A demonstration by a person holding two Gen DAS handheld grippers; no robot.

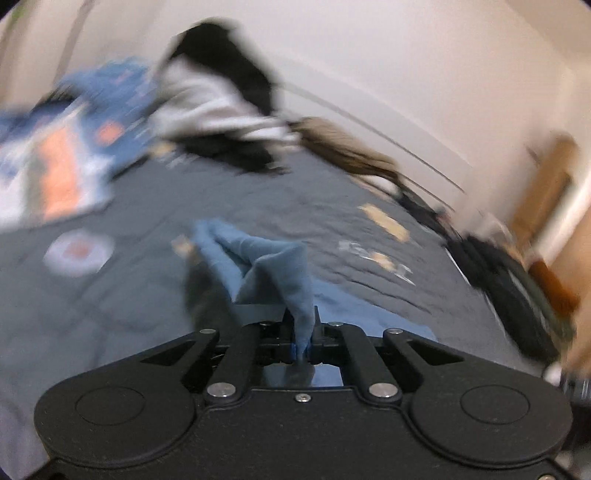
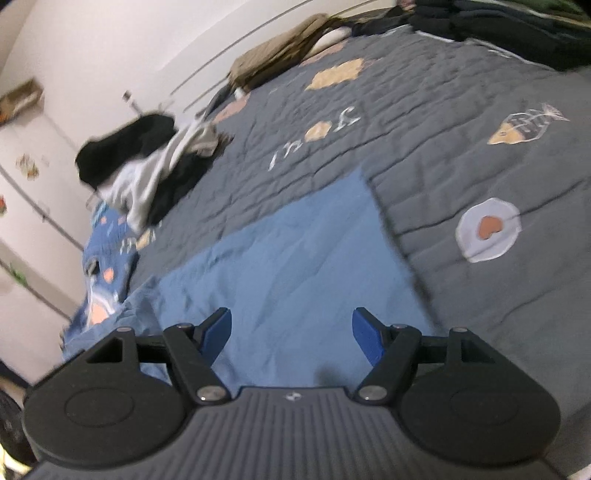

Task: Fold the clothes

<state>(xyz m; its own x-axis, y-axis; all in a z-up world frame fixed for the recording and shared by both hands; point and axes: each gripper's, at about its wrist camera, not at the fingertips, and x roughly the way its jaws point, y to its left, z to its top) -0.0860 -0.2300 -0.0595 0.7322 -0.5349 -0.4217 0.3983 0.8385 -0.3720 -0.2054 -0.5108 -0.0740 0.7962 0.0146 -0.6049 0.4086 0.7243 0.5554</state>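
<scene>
We see the blue garment (image 2: 295, 258) spread mostly flat on the grey quilted bedspread (image 2: 461, 155), w/ one straight edge and a squared corner toward the bed's middle — in the left wrist view a bunched part of it (image 1: 275, 266) rises off the bed in a peaked fold. That peak runs straight down into the left gripper (image 1: 303, 341), whose fingers are pinched tight on the cloth, fabric squeezed between them. The right gripper (image 2: 291, 332) hangs just above the flat part of the garment w/ its blue pads (image 2: 364, 334) set wide apart, nothing between them; we can't tell whether it touches the cloth. Further out, a heap of black and grey clothes (image 2: 147, 166) sits near the wall side of the bed, and beside it a blue patterned bedding piece (image 2: 107, 266) w/ orange patches drapes over the bed's edge. A tan item (image 2: 280, 51) lies along the wall by the far end, and dark clothing (image 2: 517, 26) is piled at the far corner. The bedspread carries appliqué shapes — a fried egg (image 2: 489, 229), a fish skeleton (image 2: 528, 123). The left view is motion-blurred, so detail there is soft.
</scene>
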